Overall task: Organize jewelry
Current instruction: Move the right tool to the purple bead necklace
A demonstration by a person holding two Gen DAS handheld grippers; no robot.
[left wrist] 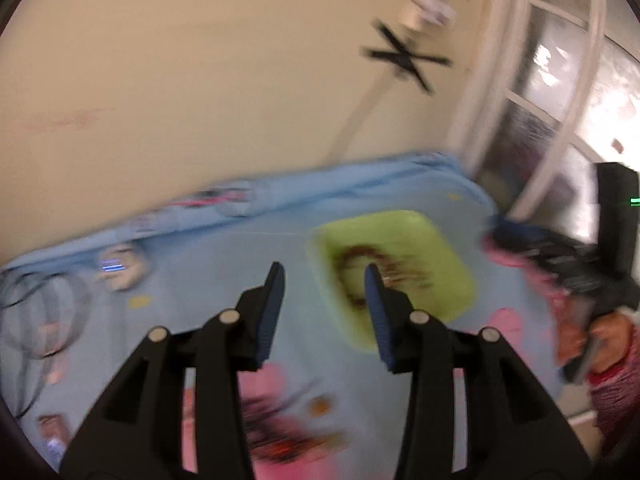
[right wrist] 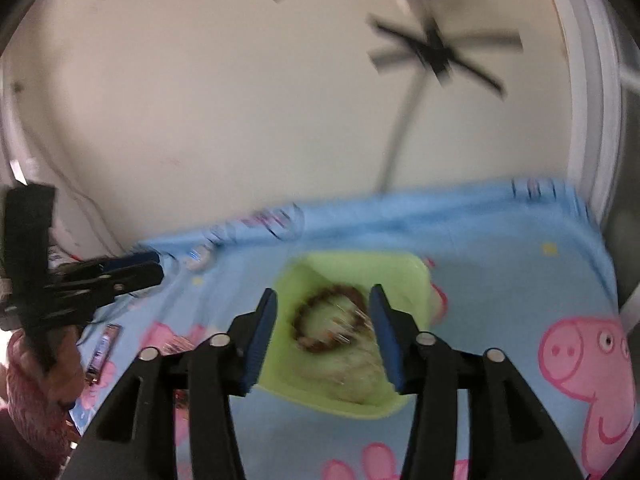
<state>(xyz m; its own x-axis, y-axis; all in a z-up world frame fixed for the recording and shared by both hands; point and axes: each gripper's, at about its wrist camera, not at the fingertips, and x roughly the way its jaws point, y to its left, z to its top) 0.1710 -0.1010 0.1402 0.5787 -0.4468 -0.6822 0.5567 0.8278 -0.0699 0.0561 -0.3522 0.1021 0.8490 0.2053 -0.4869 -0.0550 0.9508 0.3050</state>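
Observation:
A light green square tray (left wrist: 424,236) lies on the blue cartoon-print cloth and holds a brown beaded bracelet (left wrist: 352,258) and other blurred jewelry. My left gripper (left wrist: 325,276) is open and empty, hovering above the tray's near left edge. In the right wrist view the tray (right wrist: 400,270) sits right under my right gripper (right wrist: 323,295), which is open and empty above the brown bracelet (right wrist: 320,298). The left gripper (right wrist: 132,270) shows at the left of that view. Both views are motion blurred.
The cloth (right wrist: 500,240) covers a bed against a cream wall. Blurred small items lie on the far left of the cloth: a white round object (left wrist: 120,268), a small tube (right wrist: 102,346) and thin wires (left wrist: 44,320). A window (left wrist: 568,92) stands at right.

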